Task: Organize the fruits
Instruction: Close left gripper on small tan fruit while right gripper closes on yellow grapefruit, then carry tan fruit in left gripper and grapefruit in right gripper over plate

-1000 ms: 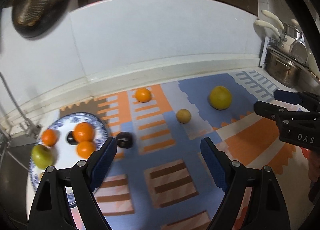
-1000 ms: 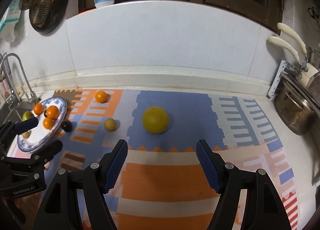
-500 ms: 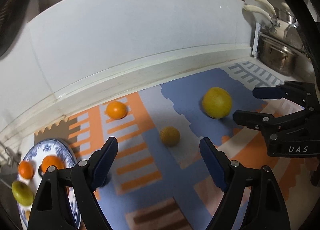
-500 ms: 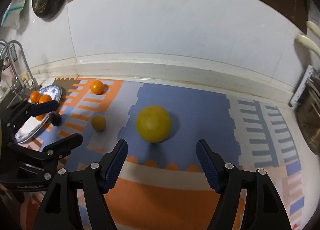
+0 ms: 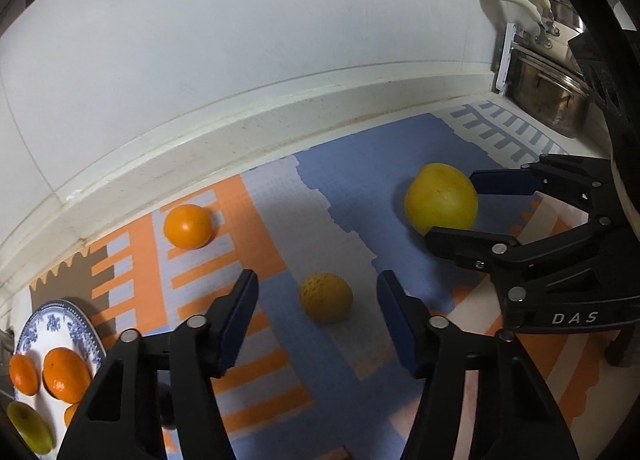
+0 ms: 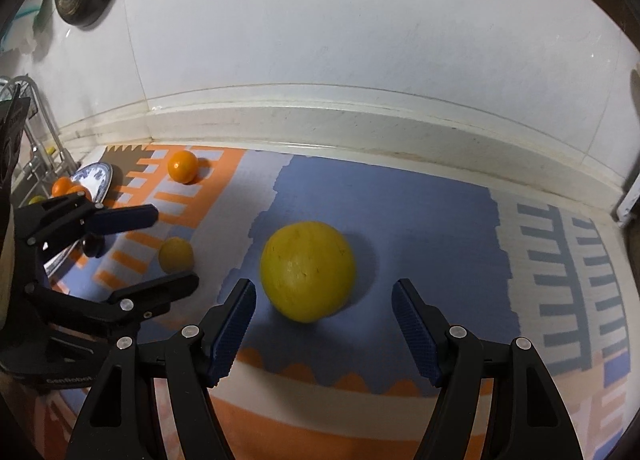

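A small dimpled yellow fruit (image 5: 326,297) lies on the patterned mat, just ahead of and between the fingers of my open left gripper (image 5: 318,296). A large yellow fruit (image 6: 307,277) lies just ahead of my open right gripper (image 6: 323,310); it also shows in the left wrist view (image 5: 441,198). A loose orange (image 5: 188,226) lies near the wall. A blue-and-white plate (image 5: 80,324) at the left holds oranges and a green fruit. A dark plum (image 6: 93,245) lies beside the plate.
The white wall and its raised ledge (image 6: 360,116) run along the back of the counter. A steel pot (image 5: 548,96) and a rack with white-handled utensils stand at the far right. A tap and sink rack (image 6: 36,140) are at the left.
Both grippers have moved forward and down. The left one has swung right from the plate to the small yellow fruit; the right one has closed in on the large yellow fruit.
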`<state>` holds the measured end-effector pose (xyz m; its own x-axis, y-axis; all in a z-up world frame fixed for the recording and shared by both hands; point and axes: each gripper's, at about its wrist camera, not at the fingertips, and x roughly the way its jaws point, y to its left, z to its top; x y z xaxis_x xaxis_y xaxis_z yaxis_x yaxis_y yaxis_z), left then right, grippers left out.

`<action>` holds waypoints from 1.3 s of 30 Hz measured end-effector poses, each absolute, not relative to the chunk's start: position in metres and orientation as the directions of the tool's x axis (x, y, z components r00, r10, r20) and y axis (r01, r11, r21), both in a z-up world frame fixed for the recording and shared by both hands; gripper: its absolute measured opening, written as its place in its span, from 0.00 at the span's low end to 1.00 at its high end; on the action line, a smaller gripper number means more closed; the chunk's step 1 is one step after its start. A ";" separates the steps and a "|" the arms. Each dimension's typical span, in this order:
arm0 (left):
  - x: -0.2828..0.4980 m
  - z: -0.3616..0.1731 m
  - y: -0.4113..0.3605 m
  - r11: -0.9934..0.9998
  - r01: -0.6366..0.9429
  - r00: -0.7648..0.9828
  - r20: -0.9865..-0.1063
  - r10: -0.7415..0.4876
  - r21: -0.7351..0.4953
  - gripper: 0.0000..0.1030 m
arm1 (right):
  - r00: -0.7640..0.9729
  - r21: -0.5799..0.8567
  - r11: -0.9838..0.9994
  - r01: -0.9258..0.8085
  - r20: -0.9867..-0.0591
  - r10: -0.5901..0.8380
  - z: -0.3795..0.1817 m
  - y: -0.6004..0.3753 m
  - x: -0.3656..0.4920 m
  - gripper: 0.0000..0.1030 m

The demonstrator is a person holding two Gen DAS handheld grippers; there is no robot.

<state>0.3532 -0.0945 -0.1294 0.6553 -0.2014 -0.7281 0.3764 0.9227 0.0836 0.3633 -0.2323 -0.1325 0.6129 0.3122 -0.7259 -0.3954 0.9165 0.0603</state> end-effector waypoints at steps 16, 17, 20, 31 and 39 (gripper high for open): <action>0.355 -0.129 -0.089 0.929 0.370 0.619 -0.747 -0.243 0.005 0.27 | 0.584 0.112 0.908 -0.404 -0.732 0.350 -0.139 -0.225 0.371 0.49; 0.355 -0.129 -0.088 0.931 0.366 0.621 -0.746 -0.241 0.005 0.27 | 0.584 0.113 0.908 -0.403 -0.732 0.351 -0.139 -0.225 0.371 0.49; 0.355 -0.128 -0.087 0.934 0.358 0.628 -0.740 -0.242 -0.002 0.27 | 0.583 0.113 0.907 -0.405 -0.732 0.351 -0.139 -0.226 0.371 0.49; 0.341 -0.112 -0.077 0.946 0.323 0.665 -0.711 -0.228 -0.001 0.27 | 0.610 0.111 0.910 -0.398 -0.709 0.353 -0.126 -0.225 0.358 0.48; 0.316 -0.089 -0.066 0.955 0.297 0.707 -0.672 -0.220 0.000 0.27 | 0.648 0.113 0.910 -0.399 -0.667 0.367 -0.099 -0.220 0.332 0.48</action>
